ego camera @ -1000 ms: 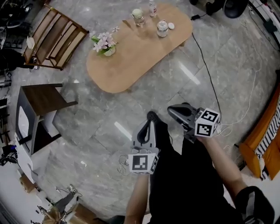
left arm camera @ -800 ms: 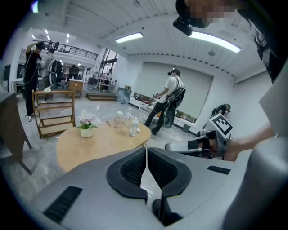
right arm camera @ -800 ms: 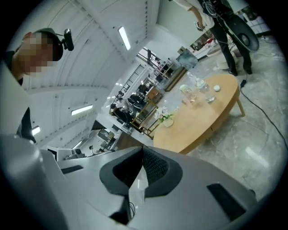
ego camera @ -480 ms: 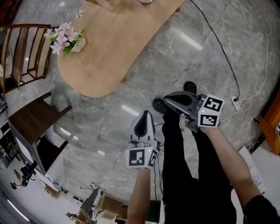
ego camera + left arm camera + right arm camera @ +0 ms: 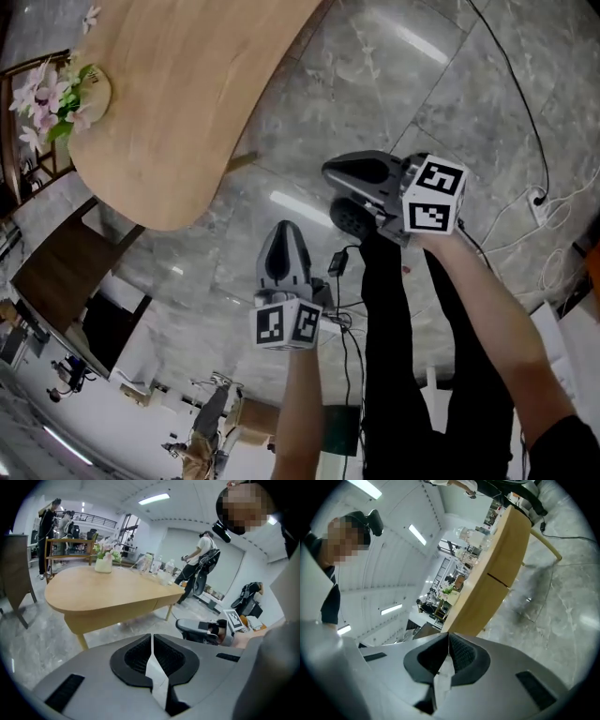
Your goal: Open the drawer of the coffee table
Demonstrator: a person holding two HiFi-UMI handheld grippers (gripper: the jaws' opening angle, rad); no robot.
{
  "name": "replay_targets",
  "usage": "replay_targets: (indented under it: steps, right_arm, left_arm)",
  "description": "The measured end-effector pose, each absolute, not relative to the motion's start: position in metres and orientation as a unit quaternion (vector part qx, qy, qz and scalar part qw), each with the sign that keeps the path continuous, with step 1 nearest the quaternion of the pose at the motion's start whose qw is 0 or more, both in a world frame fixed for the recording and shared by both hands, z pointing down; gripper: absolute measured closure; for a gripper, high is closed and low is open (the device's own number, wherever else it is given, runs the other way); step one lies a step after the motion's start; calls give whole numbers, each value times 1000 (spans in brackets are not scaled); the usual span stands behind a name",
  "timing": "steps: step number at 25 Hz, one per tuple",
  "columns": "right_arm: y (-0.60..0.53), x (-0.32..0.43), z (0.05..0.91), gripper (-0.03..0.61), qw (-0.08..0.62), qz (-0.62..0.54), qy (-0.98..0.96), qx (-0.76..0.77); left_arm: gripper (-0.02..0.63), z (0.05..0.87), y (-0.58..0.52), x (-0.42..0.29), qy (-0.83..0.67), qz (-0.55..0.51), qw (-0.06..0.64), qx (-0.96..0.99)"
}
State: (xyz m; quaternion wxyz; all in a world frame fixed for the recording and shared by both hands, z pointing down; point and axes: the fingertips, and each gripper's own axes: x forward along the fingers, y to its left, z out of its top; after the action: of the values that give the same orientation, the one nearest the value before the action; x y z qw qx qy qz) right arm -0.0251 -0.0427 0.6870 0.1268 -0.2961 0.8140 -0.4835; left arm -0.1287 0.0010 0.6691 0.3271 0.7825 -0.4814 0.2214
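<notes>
Your left gripper (image 5: pixel 283 231) and right gripper (image 5: pixel 332 172) were both pressed shut on nothing. The coffee table (image 5: pixel 197 84) lay ahead to your left, well apart from both. Its drawer (image 5: pixel 168 602) seemed set in the long side's apron (image 5: pixel 502 564). The right gripper faced it more squarely, and neither was clearly nearer.

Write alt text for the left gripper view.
The left gripper, jaws shut and empty, faces a wooden coffee table whose drawer is closed. A flower vase and bottles stand on top; the right gripper shows at right.
</notes>
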Motion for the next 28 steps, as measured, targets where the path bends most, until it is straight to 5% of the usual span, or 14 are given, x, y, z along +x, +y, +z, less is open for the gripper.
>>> replay_targets:
  steps: [4,6,9,12,17,28]
  right_arm:
    - [-67,-30,739,565,131,-500,800,-305]
    - [-76,-32,762,553,141,-507,793,-308]
    - [-96,-34,790,408,167,-512,780,-319]
    - [-116,-35,809,345,191,-509,768,-339]
    - [-150,-29,821,313,246,-500,744,-370]
    - [-211,-11,807,279,296,-453,764,-351]
  left_arm:
    - [600,710,-19,-154,-521,222,307,765]
    - [544,725,-32,-170,-543,222,300,753]
    - [479,746,-54,-195,-572,214,304,731]
    - [421,757,-69,-219,-595,206,307,714]
    - [266,774,-77,-251,-610,221,305,697]
    - [129,795,-89,-282,-611,235,278,703]
